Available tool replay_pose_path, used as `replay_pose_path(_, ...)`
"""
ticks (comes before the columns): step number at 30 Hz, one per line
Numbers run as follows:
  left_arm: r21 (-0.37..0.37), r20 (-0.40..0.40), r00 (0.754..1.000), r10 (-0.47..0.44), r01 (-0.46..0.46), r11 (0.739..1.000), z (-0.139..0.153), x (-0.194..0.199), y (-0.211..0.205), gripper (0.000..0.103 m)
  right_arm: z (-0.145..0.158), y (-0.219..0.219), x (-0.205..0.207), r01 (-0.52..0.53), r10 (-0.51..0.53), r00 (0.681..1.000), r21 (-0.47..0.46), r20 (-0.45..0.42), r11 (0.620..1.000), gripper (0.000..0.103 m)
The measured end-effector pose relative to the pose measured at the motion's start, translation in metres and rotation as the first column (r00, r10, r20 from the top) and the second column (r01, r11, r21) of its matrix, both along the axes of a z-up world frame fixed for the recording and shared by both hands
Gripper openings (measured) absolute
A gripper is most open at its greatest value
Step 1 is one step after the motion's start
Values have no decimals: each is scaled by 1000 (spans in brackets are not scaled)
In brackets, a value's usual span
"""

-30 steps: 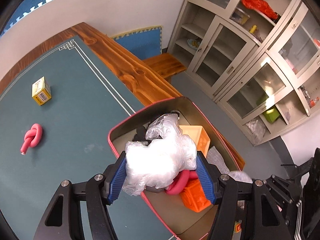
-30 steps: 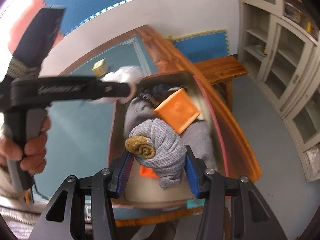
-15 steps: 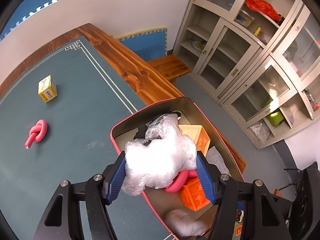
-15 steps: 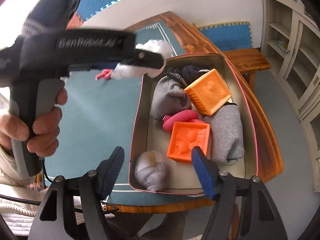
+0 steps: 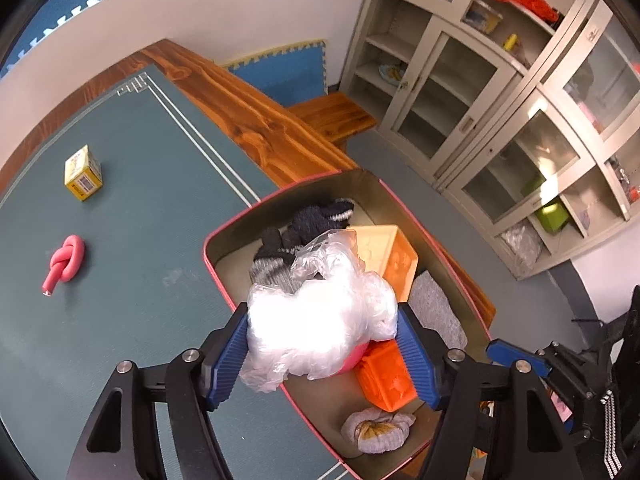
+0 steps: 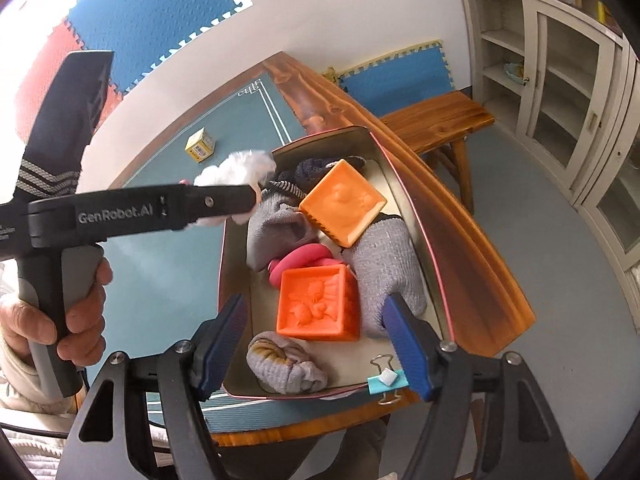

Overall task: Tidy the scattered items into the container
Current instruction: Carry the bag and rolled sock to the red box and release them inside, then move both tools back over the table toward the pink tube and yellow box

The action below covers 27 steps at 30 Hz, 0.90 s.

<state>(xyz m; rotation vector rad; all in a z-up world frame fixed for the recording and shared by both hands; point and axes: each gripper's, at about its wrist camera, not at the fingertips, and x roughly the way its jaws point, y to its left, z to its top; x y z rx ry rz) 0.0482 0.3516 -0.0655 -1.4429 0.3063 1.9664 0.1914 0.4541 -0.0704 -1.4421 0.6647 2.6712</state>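
- Container: a grey metal tin with a red rim (image 5: 424, 216) sits at the edge of the green-topped bench (image 5: 152, 208), and serves as landmark below.
- Left tongs (image 5: 322, 354) hang over the tin's near left rim with a crumpled clear plastic bag (image 5: 320, 320) between the blue pads; the jaws are opening, pads still against the bag's sides.
- Right tongs (image 6: 316, 346) hover over the tin's near end, released and empty.
- Inside the tin: two orange embossed cubes (image 6: 318, 304), a pink foam knot (image 6: 302, 258), grey socks (image 6: 386, 268), a rolled grey sock (image 6: 284, 366) directly below the right tongs.
- Left of the tin, well apart on the bench: a knotted pink foam tube (image 5: 66, 266) and a small yellow carton (image 5: 83, 173).
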Motion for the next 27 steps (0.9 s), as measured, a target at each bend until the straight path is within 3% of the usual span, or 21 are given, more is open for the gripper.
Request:
replay_pose_path(3,-4,35,999,17,-17,1000,-4,-3,-3,73,-3,1,-2,0,0,1000,6,-1,1000,74)
replay_pose_path(14,101,186,982,16,-35,994,3,-5,-25,74,1,-1,-11,4,-3,1000,28,-17,1000,74)
replay_pose_path(18,108,212,977,-11,-12,994,5,1,-25,82,2,-1,-14,14,-13,1000,35,-22,999,74)
replay_pose_path(27,125,245,969,-6,-25,992,6,3,-26,83,2,0,-13,27,-26,999,36,-18,999,74)
